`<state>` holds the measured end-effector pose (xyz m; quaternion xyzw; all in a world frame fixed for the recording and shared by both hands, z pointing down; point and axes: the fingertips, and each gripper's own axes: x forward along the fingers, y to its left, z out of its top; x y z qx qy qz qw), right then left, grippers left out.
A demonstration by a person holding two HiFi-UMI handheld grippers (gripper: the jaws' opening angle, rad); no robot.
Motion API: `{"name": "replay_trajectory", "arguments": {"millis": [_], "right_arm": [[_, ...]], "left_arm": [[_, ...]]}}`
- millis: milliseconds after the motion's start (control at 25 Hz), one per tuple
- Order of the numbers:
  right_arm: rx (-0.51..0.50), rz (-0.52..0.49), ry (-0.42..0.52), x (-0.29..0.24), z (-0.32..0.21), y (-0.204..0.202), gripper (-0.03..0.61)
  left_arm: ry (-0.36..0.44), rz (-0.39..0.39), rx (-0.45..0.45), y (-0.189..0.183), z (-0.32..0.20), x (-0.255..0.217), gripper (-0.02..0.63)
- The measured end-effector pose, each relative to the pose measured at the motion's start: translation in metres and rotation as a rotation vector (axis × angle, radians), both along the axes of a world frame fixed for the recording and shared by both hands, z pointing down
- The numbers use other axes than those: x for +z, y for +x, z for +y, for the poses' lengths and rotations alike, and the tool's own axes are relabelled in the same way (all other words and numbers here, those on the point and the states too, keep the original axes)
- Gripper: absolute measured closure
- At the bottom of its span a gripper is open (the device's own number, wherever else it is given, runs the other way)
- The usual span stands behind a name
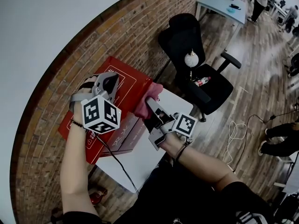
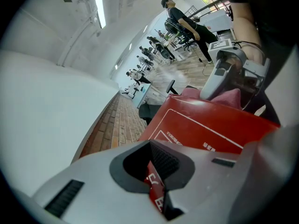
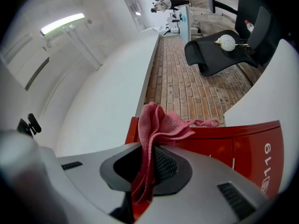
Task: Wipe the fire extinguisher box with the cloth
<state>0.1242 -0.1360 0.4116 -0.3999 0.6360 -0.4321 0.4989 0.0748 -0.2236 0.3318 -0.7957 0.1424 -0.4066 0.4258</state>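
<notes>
The red fire extinguisher box point(image 1: 127, 80) sits on a white worktop point(image 1: 140, 157), right up against the brick wall point(image 1: 65, 83). The left hand-held gripper point(image 1: 111, 81) is clamped on the box's near edge. The right hand-held gripper point(image 1: 152, 108) is pinching the pink cloth point(image 1: 148, 98), which is bunched against the box's top edge. A black office chair point(image 1: 198, 64) stands just past the worktop.

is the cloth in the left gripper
No, the cloth is pinched in the jaws of the right gripper; the left gripper clamps the box.
</notes>
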Motion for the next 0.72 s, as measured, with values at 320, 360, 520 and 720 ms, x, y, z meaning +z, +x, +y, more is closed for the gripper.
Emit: {"name": "replay_trajectory", "arguments": {"millis": [320, 360, 520, 720], "right_arm": [[-0.021, 0.032, -0.036, 0.019, -0.001, -0.004, 0.517], [-0.022, 0.038, -0.037, 0.021, -0.001, -0.005, 0.517], [-0.025, 0.056, -0.042, 0.025, -0.002, -0.005, 0.517], [-0.019, 0.060, -0.068, 0.036, -0.004, -0.003, 0.517]], "left_arm": [[-0.001, 0.001, 0.002, -0.001, -0.001, 0.000, 0.584], [-0.001, 0.001, 0.002, -0.001, -0.001, 0.000, 0.584], [-0.001, 0.000, 0.004, 0.000, 0.000, 0.000, 0.584], [-0.001, 0.000, 0.006, 0.001, 0.000, 0.000, 0.584]]}}
